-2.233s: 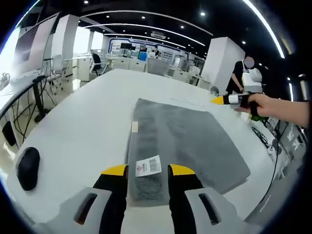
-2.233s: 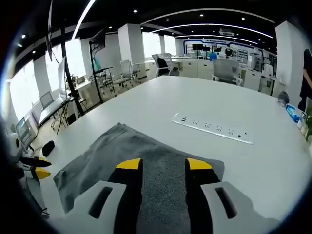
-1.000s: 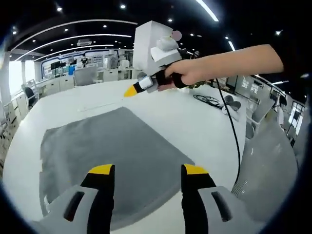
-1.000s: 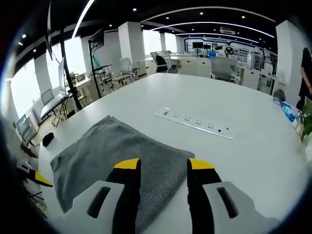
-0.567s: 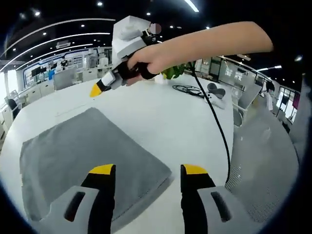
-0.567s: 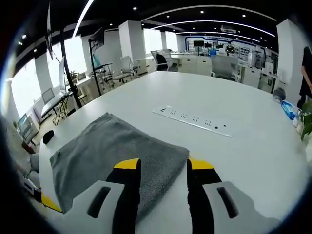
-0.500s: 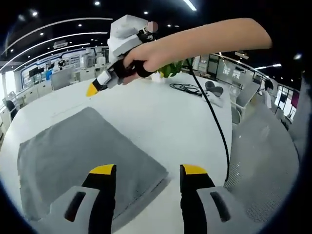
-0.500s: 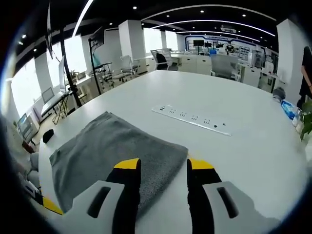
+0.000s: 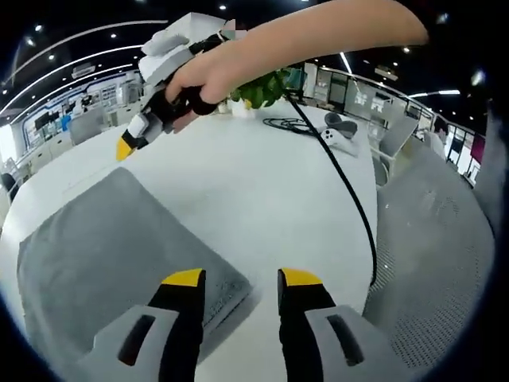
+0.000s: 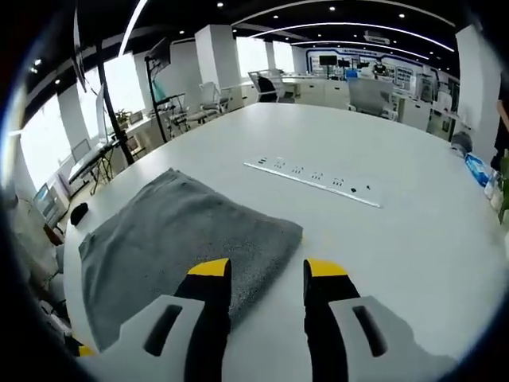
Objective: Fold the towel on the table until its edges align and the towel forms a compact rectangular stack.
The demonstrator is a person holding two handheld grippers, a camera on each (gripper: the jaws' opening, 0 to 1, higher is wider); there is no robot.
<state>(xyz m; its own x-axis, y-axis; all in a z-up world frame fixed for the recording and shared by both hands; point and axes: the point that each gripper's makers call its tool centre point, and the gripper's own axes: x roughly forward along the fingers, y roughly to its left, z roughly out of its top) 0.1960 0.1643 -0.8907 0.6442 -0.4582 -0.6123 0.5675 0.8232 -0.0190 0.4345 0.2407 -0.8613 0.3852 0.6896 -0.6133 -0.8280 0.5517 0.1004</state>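
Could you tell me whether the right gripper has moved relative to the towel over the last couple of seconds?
Yes. The right gripper has drawn back off the towel: its fingers were over the cloth earlier, and now hover at the corner facing the power strip.

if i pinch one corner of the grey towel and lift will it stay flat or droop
The grey terry towel will likely droop: it lies limp and flat on the white table, following the surface. Its napped pile probably grips the tool well, so slipping seems unlikely. It looks light, so dragging may shift the whole cloth.
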